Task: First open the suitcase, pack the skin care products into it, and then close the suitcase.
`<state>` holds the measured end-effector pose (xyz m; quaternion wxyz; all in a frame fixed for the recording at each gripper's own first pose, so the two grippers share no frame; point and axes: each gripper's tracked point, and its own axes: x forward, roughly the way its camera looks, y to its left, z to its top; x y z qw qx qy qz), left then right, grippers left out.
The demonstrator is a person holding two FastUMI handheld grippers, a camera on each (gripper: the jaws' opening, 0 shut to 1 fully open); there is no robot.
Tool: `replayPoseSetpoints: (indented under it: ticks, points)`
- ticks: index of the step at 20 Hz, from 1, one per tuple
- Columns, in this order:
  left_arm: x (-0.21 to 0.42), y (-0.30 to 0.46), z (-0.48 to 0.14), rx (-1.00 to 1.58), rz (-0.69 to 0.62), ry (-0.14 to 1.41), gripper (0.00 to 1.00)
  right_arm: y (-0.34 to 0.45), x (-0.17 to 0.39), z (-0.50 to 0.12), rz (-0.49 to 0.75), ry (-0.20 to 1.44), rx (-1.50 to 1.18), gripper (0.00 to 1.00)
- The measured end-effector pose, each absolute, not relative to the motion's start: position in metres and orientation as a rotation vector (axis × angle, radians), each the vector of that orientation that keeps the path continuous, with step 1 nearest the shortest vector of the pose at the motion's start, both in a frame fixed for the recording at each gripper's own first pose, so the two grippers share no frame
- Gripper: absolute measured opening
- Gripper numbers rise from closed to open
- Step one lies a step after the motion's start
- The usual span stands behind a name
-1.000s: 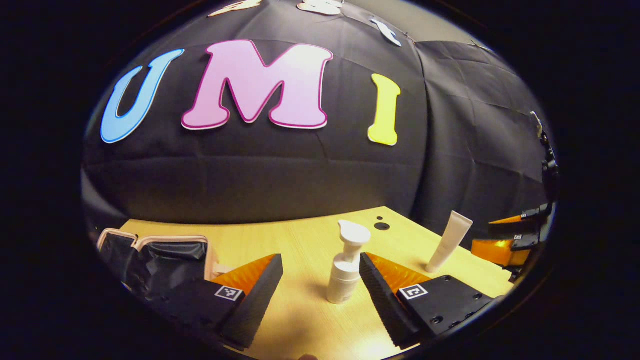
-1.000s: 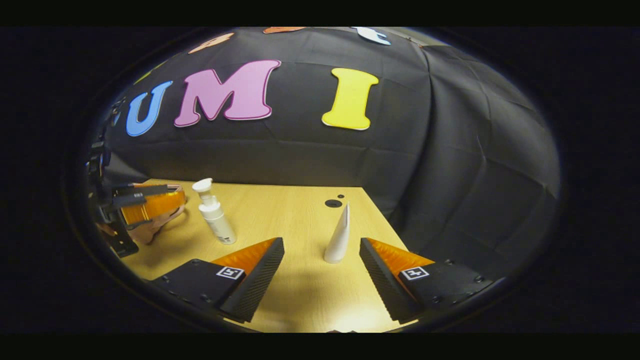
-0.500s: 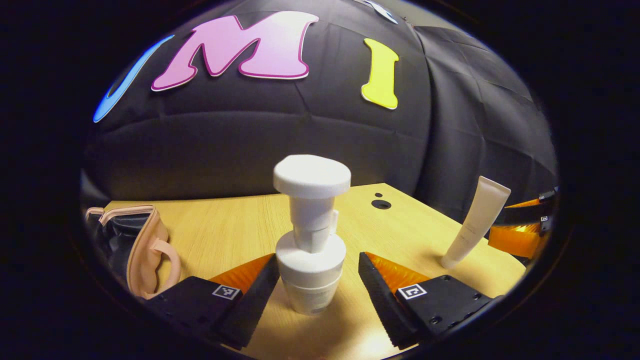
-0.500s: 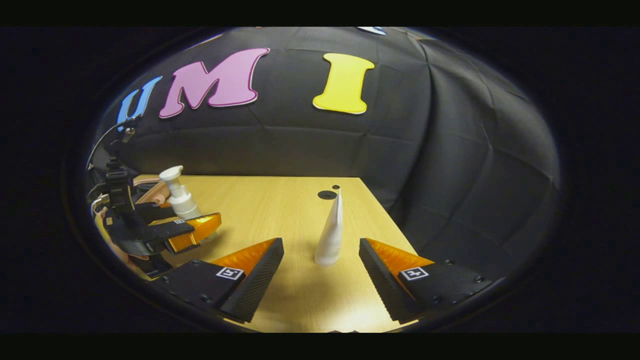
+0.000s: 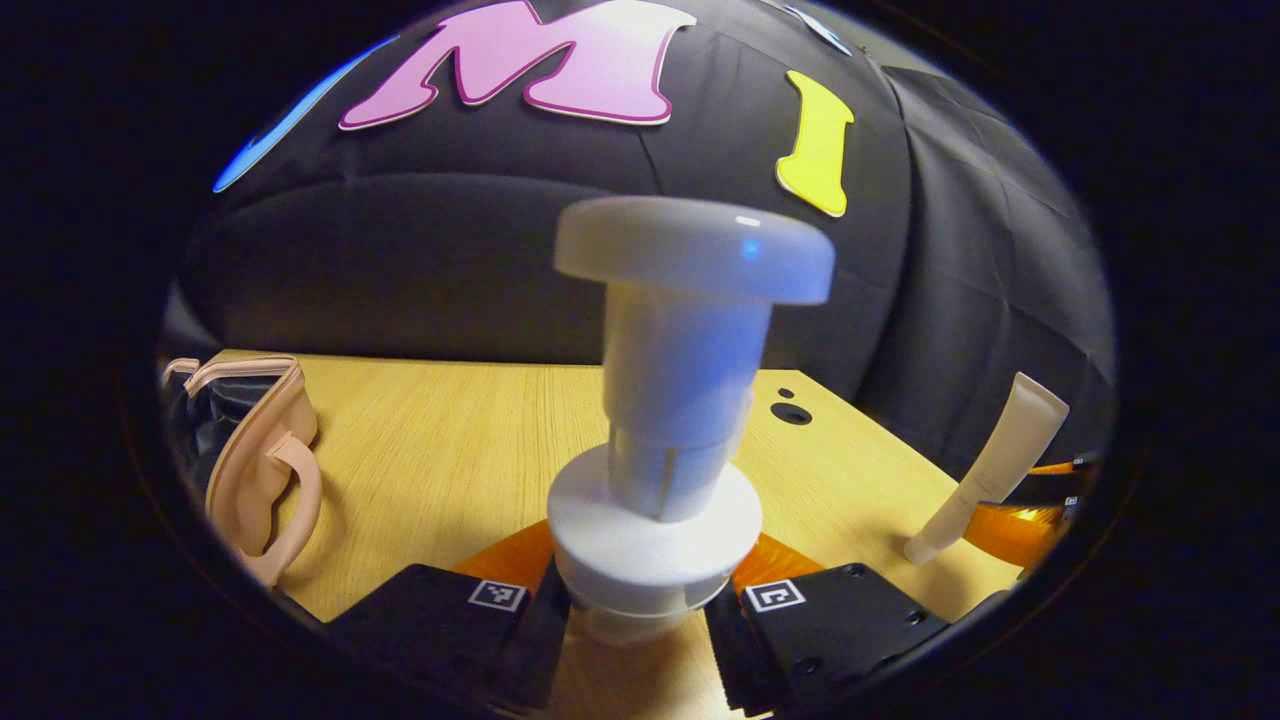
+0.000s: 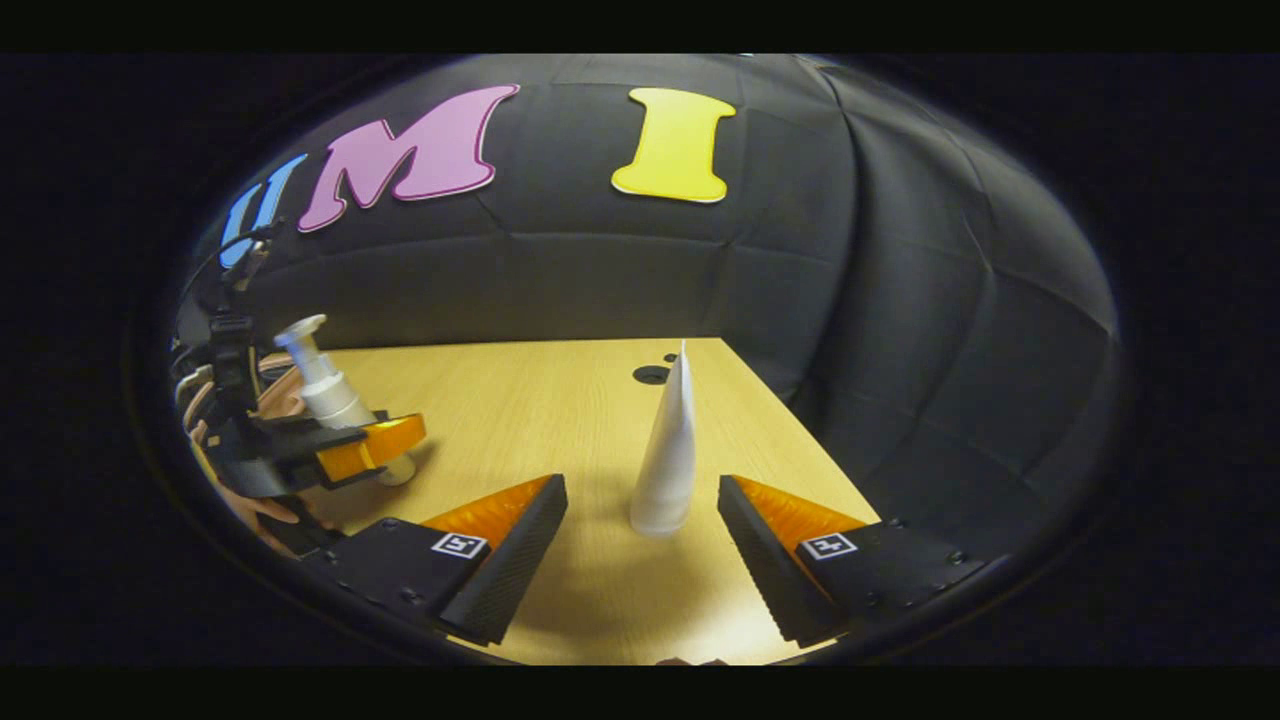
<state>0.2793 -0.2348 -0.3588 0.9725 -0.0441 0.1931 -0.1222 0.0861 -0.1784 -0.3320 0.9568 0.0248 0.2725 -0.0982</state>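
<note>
Left gripper (image 5: 640,625) grips the upright pump bottle (image 5: 665,430); right gripper (image 6: 640,545) waits spread around the standing tube (image 6: 668,450).

In the left gripper view the bottle stands on the wooden counter (image 5: 440,450) with its long axis vertical and its flat pump head uppermost, and both fingers (image 5: 540,640) press against its lower body from either side. The pink suitcase (image 5: 255,455) lies at the counter's left end, open, with dark lining showing and its handle facing the gripper. In the right gripper view the tube stands on its cap with the flattened crimped end pointing straight up, between the wide-apart fingers (image 6: 510,560) and a little ahead of them, touching neither. Off to the left there, the left gripper (image 6: 350,455) grips the bottle (image 6: 325,390), which is slightly tilted in that view.
</note>
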Motion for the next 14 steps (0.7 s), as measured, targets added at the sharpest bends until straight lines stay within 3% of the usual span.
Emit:
replayPoseSetpoints:
  ticks: [3, 4, 13, 14]
  points:
    - [0.261, -0.221, -0.358, -0.09, -0.232, 0.401, 0.6, -0.183, 0.106, -0.35, -0.23, 0.56, 0.086, 0.98]
    - [0.252, -0.219, -0.358, -0.108, -0.238, 0.41, 0.63, -0.186, 0.111, -0.356, -0.243, 0.565, 0.084, 0.97]
    - [0.185, -0.209, -0.298, -0.119, -0.275, 0.361, 0.63, -0.206, 0.133, -0.394, -0.284, 0.581, 0.063, 0.97]
    - [0.18, -0.209, -0.294, -0.12, -0.273, 0.36, 0.63, -0.208, 0.134, -0.395, -0.296, 0.575, 0.071, 0.82]
